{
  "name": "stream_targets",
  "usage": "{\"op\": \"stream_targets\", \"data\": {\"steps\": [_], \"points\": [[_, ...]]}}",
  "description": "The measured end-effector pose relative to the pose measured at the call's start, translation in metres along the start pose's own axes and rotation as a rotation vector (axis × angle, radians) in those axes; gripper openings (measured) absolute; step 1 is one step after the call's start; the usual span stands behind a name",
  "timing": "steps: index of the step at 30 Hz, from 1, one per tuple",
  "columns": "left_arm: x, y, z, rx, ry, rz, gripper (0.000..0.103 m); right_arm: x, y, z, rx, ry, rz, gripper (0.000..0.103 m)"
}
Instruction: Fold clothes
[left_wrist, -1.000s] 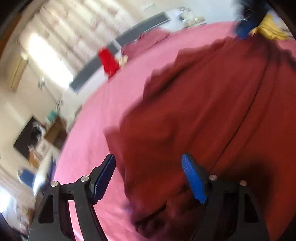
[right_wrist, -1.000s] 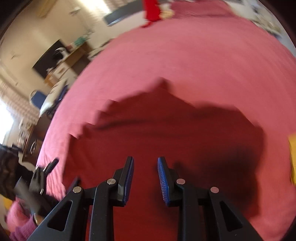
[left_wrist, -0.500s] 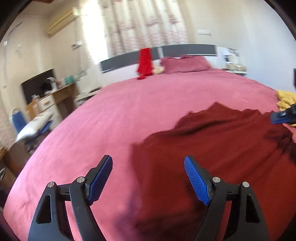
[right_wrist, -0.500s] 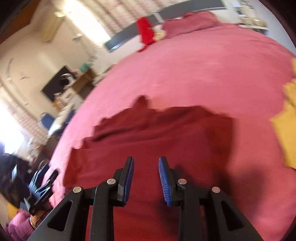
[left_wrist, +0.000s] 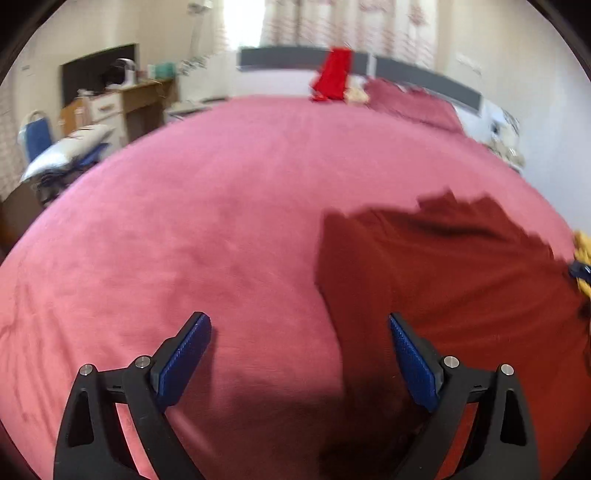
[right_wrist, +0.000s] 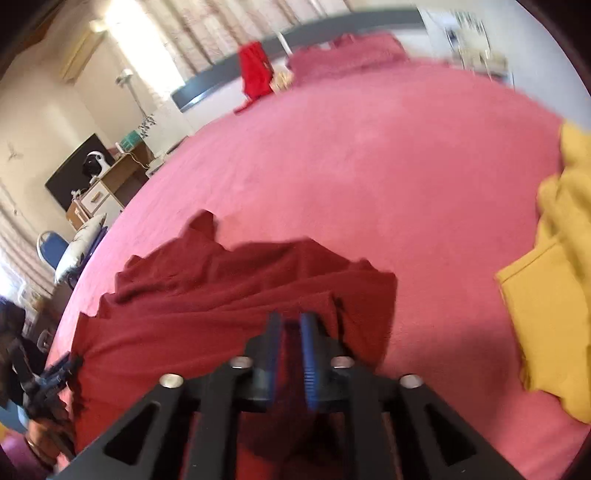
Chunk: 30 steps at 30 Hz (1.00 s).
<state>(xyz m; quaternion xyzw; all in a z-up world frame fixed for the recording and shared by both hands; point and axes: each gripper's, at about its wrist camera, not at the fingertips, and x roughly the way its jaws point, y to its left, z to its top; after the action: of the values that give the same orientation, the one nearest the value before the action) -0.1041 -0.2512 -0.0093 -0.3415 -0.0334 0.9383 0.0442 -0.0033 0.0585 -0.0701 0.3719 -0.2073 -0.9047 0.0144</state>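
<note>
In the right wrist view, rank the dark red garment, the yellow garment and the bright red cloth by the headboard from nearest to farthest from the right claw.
1. Dark red garment: directly at the right claw, its cloth between the narrow jaws.
2. Yellow garment: off to the right edge, on the pink bedspread.
3. Bright red cloth: far end of the bed, at the headboard.

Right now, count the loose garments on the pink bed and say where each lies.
3. The dark red garment lies nearest, under the grippers; the yellow garment to its right; the bright red garment by the headboard. Others may be out of view.
</note>
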Motion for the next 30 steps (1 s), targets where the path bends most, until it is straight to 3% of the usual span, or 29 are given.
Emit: {"op": "stream_targets", "data": {"steps": [2,4,5,7,8,9,14,16,20,24,25,27,29,30], "points": [[-0.015,-0.007,0.004,-0.002,-0.06,-0.016,0.096,-0.004,0.023,-0.005,-0.054,0.004,0.058,0.024],[-0.015,-0.023,0.002,0.064,-0.056,-0.03,0.096,-0.005,0.046,-0.01,-0.113,0.022,0.102,0.024],[-0.014,-0.032,0.0,0.1,-0.049,-0.038,0.096,0.001,0.058,-0.017,-0.153,0.056,0.091,0.024],[0.003,-0.04,-0.013,0.211,0.062,0.027,0.096,0.013,0.068,-0.029,-0.201,0.111,0.045,0.024],[0.014,-0.043,-0.021,0.272,0.129,0.078,0.096,0.017,0.067,-0.039,-0.214,0.154,-0.013,0.021],[0.011,-0.041,-0.028,0.286,0.132,0.071,0.096,0.02,0.061,-0.049,-0.22,0.19,-0.08,0.019],[-0.026,-0.011,-0.037,0.162,0.083,0.098,0.096,-0.026,0.035,-0.065,-0.107,0.126,-0.112,0.02],[-0.042,0.0,-0.035,0.091,0.033,0.133,0.096,-0.04,0.043,-0.063,-0.131,0.089,-0.101,0.023],[-0.036,-0.006,0.0,-0.019,-0.065,0.039,0.096,-0.028,0.076,-0.047,-0.207,0.059,-0.011,0.024],[0.004,-0.04,0.01,0.088,0.013,-0.025,0.096,0.016,0.1,-0.035,-0.181,0.102,0.083,0.024],[0.016,-0.042,0.013,0.095,0.057,0.002,0.096,0.026,0.101,-0.034,-0.167,0.117,0.082,0.024],[0.052,-0.034,0.012,0.049,0.204,0.064,0.096,0.042,0.097,-0.031,-0.148,0.151,0.044,0.024],[0.055,-0.02,0.02,-0.067,0.196,-0.002,0.096,0.058,0.086,-0.03,-0.132,0.221,0.0,0.018],[0.054,-0.016,0.029,-0.104,0.175,-0.043,0.096,0.059,0.077,-0.027,-0.103,0.238,0.028,0.018]]}}
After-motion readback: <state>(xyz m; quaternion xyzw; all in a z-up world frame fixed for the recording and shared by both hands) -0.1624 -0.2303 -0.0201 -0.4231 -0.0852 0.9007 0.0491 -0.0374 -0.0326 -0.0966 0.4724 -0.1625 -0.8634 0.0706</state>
